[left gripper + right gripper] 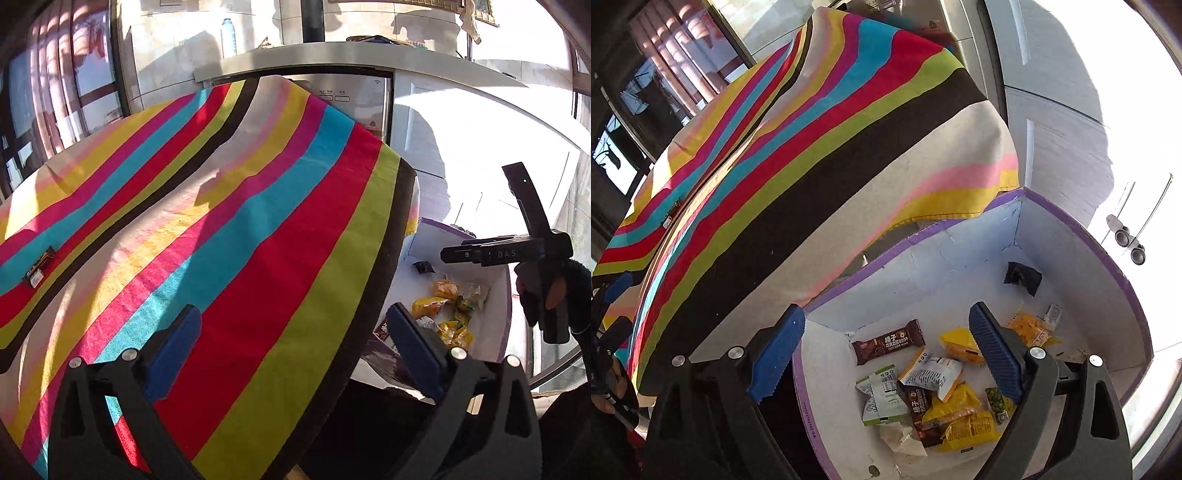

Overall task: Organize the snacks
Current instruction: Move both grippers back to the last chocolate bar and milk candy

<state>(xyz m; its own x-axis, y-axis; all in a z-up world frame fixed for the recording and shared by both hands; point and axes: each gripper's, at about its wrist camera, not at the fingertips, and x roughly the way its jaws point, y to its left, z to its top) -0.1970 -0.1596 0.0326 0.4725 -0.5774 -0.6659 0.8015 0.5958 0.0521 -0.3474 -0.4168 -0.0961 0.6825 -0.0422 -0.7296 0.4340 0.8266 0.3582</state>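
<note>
A striped cloth (207, 206) covers the worktop, one dark snack bar (38, 266) lying on it. Beside it, a purple-rimmed white box (1071, 229) holds wrapped snacks (934, 391). Left tool (295, 350) and right tool (886, 354) both gape wide, empty.

Left wrist view looks down across the striped tablecloth (207, 206); right wrist view, close into the box (1071, 236), shares both.

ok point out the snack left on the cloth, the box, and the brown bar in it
snack (38, 266): left wrist view, middle of the dark wrapper
box (1071, 229): right wrist view, purple rim
brown bar (888, 341): right wrist view, middle of the wrapper
</note>
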